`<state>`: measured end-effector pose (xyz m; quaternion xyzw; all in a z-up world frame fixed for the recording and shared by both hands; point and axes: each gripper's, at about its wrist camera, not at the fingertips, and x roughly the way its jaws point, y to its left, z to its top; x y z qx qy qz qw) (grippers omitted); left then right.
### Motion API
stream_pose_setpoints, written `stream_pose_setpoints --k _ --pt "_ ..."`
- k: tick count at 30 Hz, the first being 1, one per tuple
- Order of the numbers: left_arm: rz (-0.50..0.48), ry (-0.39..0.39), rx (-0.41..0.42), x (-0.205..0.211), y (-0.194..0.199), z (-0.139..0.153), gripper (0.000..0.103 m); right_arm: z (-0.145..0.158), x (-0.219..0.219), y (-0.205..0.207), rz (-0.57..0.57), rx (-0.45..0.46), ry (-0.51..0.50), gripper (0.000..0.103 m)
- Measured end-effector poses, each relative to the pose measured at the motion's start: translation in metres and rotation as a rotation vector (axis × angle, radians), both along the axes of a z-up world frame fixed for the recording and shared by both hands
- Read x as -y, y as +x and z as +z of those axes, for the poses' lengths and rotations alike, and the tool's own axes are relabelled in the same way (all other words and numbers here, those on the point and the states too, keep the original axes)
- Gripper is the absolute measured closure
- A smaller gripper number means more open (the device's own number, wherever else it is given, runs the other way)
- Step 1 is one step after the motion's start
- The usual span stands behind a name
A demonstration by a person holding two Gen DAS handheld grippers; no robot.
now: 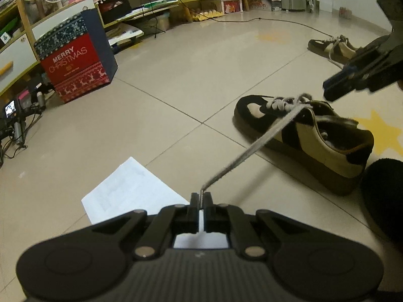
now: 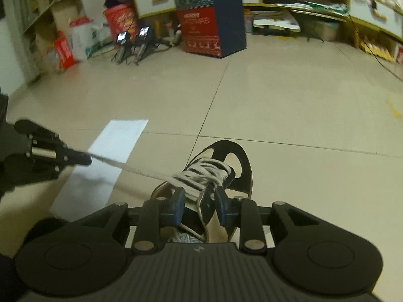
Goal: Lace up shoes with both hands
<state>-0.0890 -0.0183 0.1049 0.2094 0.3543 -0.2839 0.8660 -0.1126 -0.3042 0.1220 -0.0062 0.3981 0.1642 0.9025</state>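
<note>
A black and cream sneaker [image 1: 314,136] lies on the tiled floor, its grey-white lace [image 1: 252,146] threaded over the tongue. My left gripper [image 1: 201,196] is shut on the free end of that lace, which runs taut from the eyelets to the jaws. In the right wrist view the same lace [image 2: 138,168] stretches left from the sneaker [image 2: 239,161] to the left gripper [image 2: 85,158]. My right gripper [image 2: 199,196] hovers open just above the sneaker's tongue, blue pads apart with nothing pressed between them. It enters the left wrist view as the right gripper [image 1: 330,88] above the laces.
A second sneaker [image 1: 330,46] lies farther back. A white paper sheet [image 1: 131,188] lies on the floor near my left gripper. A Christmas gift box [image 1: 75,58] stands by low shelves. Small cameras on stands [image 2: 133,42] cluster beside the box. A cable [image 1: 289,22] crosses the floor.
</note>
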Motion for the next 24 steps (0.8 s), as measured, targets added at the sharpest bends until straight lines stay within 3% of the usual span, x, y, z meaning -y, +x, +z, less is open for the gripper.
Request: stream_pose_setpoints --k 2,4,8,10,11,12,14,16,19,23,24 --pt "0.004 0.0 0.018 -0.001 -0.001 0.004 0.1 -0.009 -0.007 0.008 -0.005 -0.02 -0.045 0.077" --pt "0.011 0.002 0.038 -0.001 -0.003 0.008 0.1 -0.014 -0.01 0.013 -0.003 -0.061 -0.005 0.088" --pt "0.038 -0.007 0.067 -0.003 -0.006 0.014 0.1 -0.015 -0.018 0.012 -0.001 -0.066 -0.047 0.09" --pt "0.06 0.03 0.069 -0.007 -0.008 0.012 0.099 -0.014 -0.014 0.013 -0.024 -0.067 -0.045 0.092" --pt "0.071 0.049 0.069 -0.009 -0.008 0.012 0.103 -0.013 -0.012 0.013 -0.035 -0.067 -0.044 0.092" --pt "0.125 0.117 0.097 -0.013 -0.007 0.008 0.103 -0.013 -0.011 0.012 -0.048 -0.061 -0.06 0.092" --pt "0.194 0.125 0.052 -0.042 0.002 0.008 0.103 -0.014 -0.009 0.008 -0.076 -0.041 -0.115 0.092" --pt "0.225 0.097 -0.012 -0.068 0.009 0.01 0.103 -0.013 -0.002 0.007 -0.06 -0.042 -0.071 0.092" --pt "0.18 0.002 -0.036 -0.069 0.008 0.019 0.101 -0.013 -0.004 0.008 -0.025 -0.042 -0.038 0.091" --pt "0.002 -0.039 -0.036 -0.009 0.009 0.01 0.095 -0.015 -0.011 0.009 -0.016 -0.026 -0.071 0.089" --pt "-0.049 -0.051 -0.039 0.009 0.009 0.008 0.087 -0.014 -0.011 0.008 -0.005 -0.018 -0.072 0.088"
